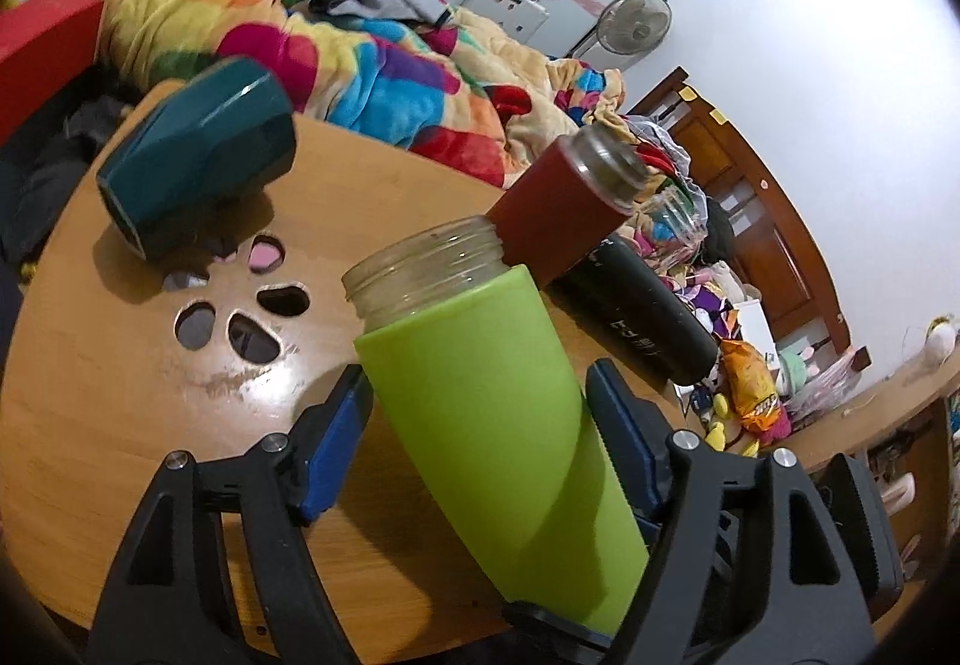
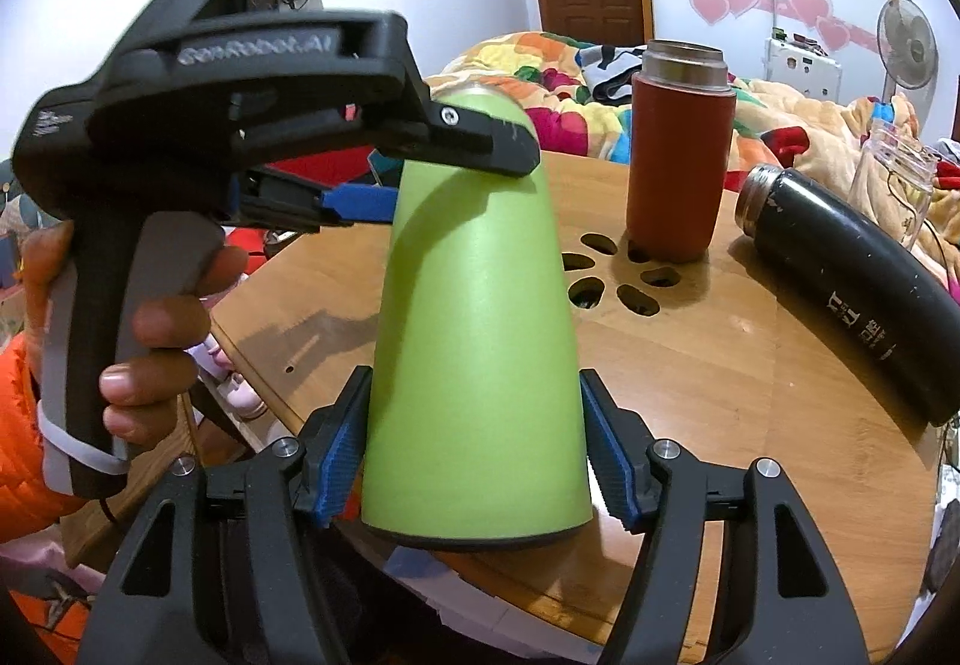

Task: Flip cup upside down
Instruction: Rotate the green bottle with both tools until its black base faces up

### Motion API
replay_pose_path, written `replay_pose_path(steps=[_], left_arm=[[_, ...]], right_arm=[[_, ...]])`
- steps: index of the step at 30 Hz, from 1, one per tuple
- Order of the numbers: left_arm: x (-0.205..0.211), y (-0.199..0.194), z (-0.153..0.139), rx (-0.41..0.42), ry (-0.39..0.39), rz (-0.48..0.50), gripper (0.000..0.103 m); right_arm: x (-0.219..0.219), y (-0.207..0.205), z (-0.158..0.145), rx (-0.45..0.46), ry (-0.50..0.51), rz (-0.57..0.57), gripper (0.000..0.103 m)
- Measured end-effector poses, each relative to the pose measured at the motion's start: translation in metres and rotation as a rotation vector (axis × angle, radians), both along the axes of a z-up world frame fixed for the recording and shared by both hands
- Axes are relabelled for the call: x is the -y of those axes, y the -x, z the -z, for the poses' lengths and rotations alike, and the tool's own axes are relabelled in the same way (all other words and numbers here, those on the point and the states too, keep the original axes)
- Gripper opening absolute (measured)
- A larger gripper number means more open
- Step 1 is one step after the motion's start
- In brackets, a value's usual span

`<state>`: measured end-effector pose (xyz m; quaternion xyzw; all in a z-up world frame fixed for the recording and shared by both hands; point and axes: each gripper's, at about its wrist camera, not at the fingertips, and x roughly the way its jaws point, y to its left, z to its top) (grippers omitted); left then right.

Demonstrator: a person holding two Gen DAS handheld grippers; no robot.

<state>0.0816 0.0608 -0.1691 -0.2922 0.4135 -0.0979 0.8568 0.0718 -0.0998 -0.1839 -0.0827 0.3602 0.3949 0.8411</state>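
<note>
The cup is a tall green bottle-cup with a clear glass threaded mouth (image 1: 480,365). In the left wrist view it is tilted between my left gripper's (image 1: 480,413) blue pads, which press its sides. In the right wrist view the green cup (image 2: 474,341) stands between my right gripper's (image 2: 474,443) pads near its base, with thin gaps on both sides. The left gripper tool (image 2: 240,125) shows there, held by a hand and clamped on the cup's upper part.
A round wooden table (image 2: 720,395) has petal-shaped cut-outs at its centre. On it a red-brown flask (image 2: 681,149) stands, a black flask (image 2: 852,287) lies on its side, and a teal cup (image 1: 198,155) lies tilted. A bed with a colourful blanket (image 1: 360,53) is behind.
</note>
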Motion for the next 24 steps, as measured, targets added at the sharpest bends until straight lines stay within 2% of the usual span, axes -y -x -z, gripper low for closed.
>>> replay_pose_path(steps=[7, 15, 17, 22, 24], left_arm=[[-0.007, -0.001, 0.018, -0.053, 0.056, -0.02, 0.076], [-0.006, -0.001, 0.023, -0.078, 0.026, -0.017, 0.08], [-0.005, 0.0, 0.02, -0.07, -0.005, -0.012, 0.08], [0.013, 0.005, -0.003, -0.03, -0.207, 0.004, 0.081], [0.024, 0.013, -0.017, 0.017, -0.254, 0.031, 0.081]], right_arm=[[-0.002, 0.003, 0.001, -0.002, 0.015, -0.007, 0.062], [-0.001, 0.006, 0.003, -0.015, 0.014, -0.009, 0.062], [0.0, 0.007, 0.003, -0.02, 0.006, -0.007, 0.062], [0.0, 0.01, 0.003, -0.024, 0.0, -0.009, 0.062], [0.001, 0.01, 0.003, -0.027, -0.007, -0.002, 0.062]])
